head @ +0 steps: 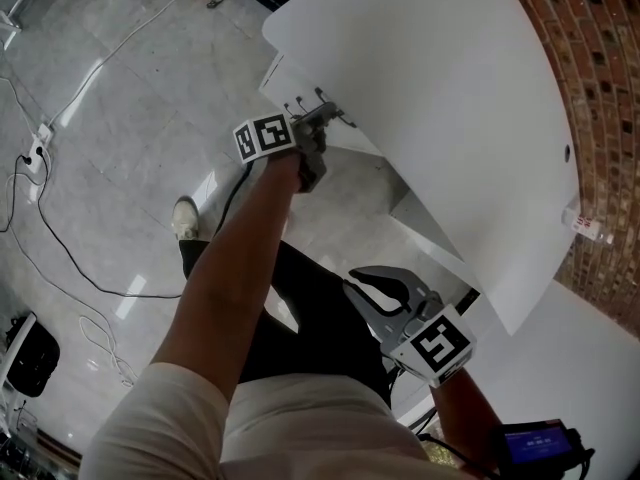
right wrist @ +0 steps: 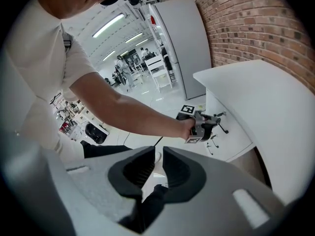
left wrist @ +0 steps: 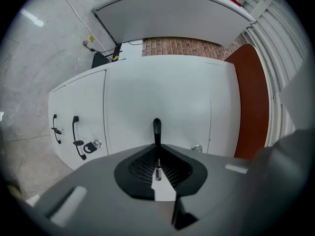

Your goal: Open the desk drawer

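Left tongs (left wrist: 157, 146) clamped on black bar handle (left wrist: 156, 128) of white bench drawer (left wrist: 157, 92), frame centre; right tongs (right wrist: 158, 150) slightly spread, empty, well away.

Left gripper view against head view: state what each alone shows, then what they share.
Left gripper view only: fingers closed on a black handle, two more handles and a lock beside it. Head view only: the right gripper, open and empty, floor cables, a shoe. Shared: the left gripper and the white desk.
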Demonstrator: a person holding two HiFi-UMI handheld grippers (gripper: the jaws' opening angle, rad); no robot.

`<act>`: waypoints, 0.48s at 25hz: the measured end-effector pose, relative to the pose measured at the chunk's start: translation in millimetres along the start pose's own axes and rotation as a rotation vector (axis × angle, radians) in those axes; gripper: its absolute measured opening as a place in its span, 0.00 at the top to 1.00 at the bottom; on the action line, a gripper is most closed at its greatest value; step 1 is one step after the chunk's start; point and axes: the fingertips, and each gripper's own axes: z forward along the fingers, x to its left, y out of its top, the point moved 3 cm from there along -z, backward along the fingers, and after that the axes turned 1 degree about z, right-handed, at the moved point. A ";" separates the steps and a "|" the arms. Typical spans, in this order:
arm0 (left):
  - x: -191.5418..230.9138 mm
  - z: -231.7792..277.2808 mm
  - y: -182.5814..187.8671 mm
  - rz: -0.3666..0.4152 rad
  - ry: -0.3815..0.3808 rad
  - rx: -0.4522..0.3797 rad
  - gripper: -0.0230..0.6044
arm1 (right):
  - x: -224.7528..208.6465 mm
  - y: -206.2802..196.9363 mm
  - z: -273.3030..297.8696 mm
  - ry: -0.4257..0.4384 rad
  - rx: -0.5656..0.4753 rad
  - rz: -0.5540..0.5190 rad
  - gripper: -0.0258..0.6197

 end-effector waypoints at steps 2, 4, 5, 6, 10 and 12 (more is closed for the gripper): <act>-0.6 -0.4 0.0 0.001 0.009 -0.002 0.92 | 1.2 1.2 2.3 0.005 -0.003 -0.002 0.91; -0.8 -2.6 -1.2 0.001 0.015 0.002 0.92 | 1.8 2.2 3.3 0.006 -0.008 0.001 0.91; -0.6 -4.8 -2.3 0.001 0.016 0.004 0.92 | 1.9 2.2 3.2 0.006 -0.010 0.003 0.91; -0.3 -7.6 -3.5 0.000 0.018 0.007 0.92 | 2.0 2.2 3.0 0.006 -0.012 0.005 0.91; 1.3 -21.7 -7.7 -0.006 0.036 0.014 0.92 | 6.5 5.0 2.3 0.015 -0.022 0.005 0.91; 1.3 -28.2 -10.7 -0.010 0.048 0.022 0.92 | 9.5 8.0 2.9 0.022 -0.028 0.006 0.91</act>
